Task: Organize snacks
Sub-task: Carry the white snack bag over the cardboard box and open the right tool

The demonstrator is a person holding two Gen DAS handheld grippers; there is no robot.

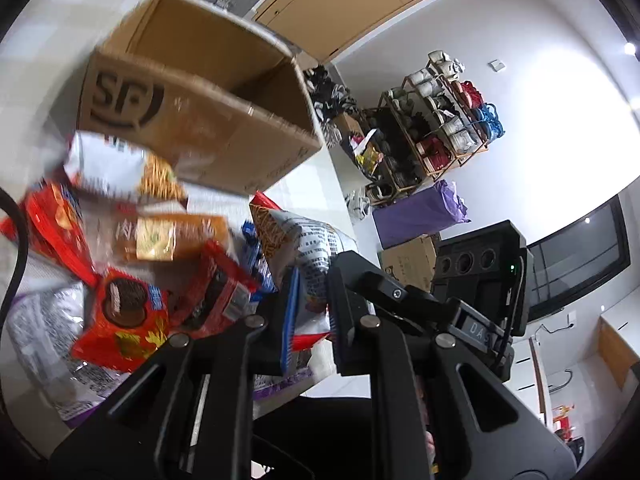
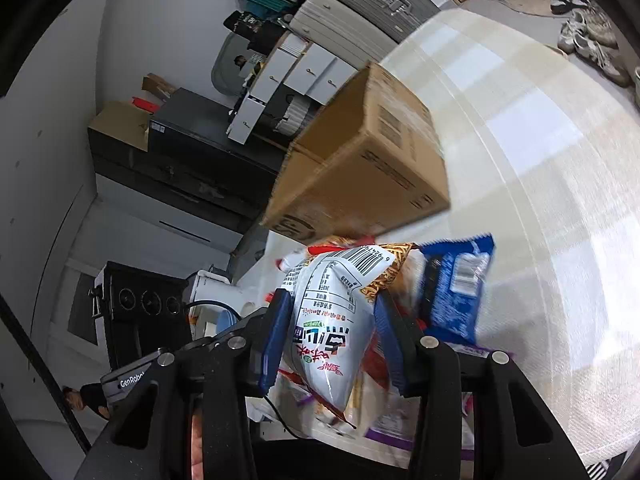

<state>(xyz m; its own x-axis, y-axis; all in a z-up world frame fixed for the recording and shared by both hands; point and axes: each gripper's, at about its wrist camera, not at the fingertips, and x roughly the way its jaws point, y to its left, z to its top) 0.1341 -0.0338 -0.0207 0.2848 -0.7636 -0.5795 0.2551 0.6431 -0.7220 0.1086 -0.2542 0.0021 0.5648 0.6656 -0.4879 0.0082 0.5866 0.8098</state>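
A white snack bag (image 2: 332,320) is clamped by the right tongs (image 2: 332,320) — its long axis runs ahead toward the open box (image 2: 360,168). The left tongs (image 1: 310,316) are clenched on the bag's edge.

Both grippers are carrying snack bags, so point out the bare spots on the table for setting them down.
Free: the white table to the right of the cardboard box and beyond the blue packet. The box's inside looks empty too. Crowded: the snack pile in front of the box.
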